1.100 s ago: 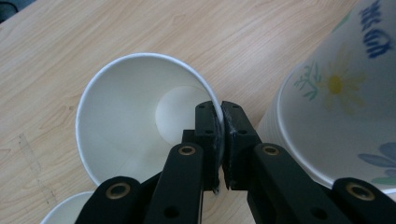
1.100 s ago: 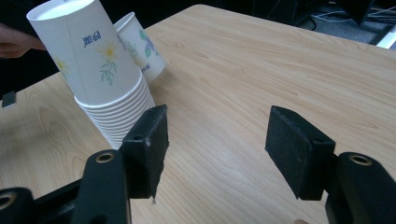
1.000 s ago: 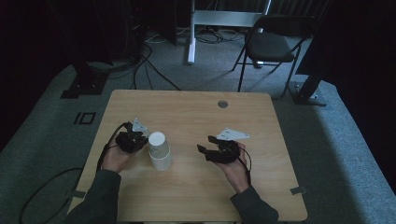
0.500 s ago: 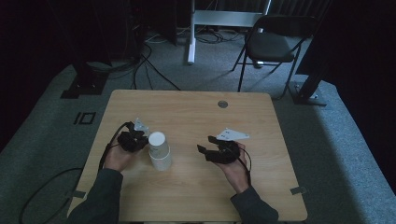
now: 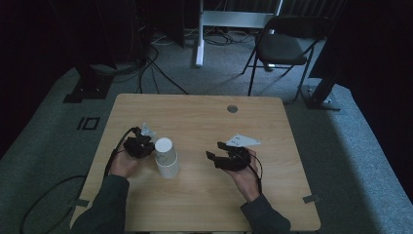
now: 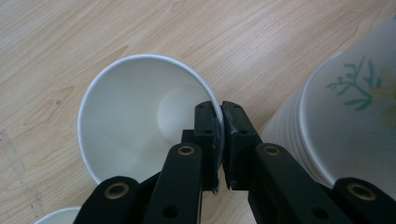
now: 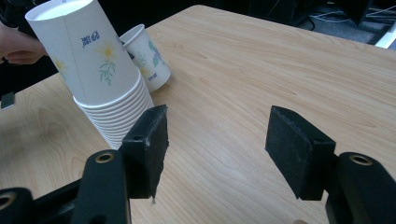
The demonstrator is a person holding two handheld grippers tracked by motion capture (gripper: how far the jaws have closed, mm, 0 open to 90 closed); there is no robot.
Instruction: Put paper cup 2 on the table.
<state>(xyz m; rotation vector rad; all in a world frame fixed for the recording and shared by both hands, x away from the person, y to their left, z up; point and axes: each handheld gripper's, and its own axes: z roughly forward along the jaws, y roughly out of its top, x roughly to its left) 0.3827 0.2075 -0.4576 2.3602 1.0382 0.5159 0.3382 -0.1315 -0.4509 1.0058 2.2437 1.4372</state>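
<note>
The left gripper [image 6: 218, 121] has its jaws pressed together on the rim of a single paper cup [image 6: 135, 112], one jaw inside the mouth and the other outside the wall, so the thin paper is pinched between them. In the left gripper view the cup's open mouth faces the camera, with the wooden table [image 6: 140, 28] behind it. Just beside it stands the stack of paper cups [image 5: 166, 158], upside down on the table, flower-printed, its nested rims showing at the bottom in the right gripper view. In that view the held cup [image 7: 147, 56] appears behind the stack [image 7: 100, 70], tilted and close against it; whether the two touch cannot be told. The right gripper [image 7: 215, 135] has its jaws spread with nothing between them, held low over bare tabletop, well apart from the stack and pointing toward it. In the high view the left gripper [image 5: 146, 144] sits on the left side of the stack, the right gripper [image 5: 218, 151] on its right.
</note>
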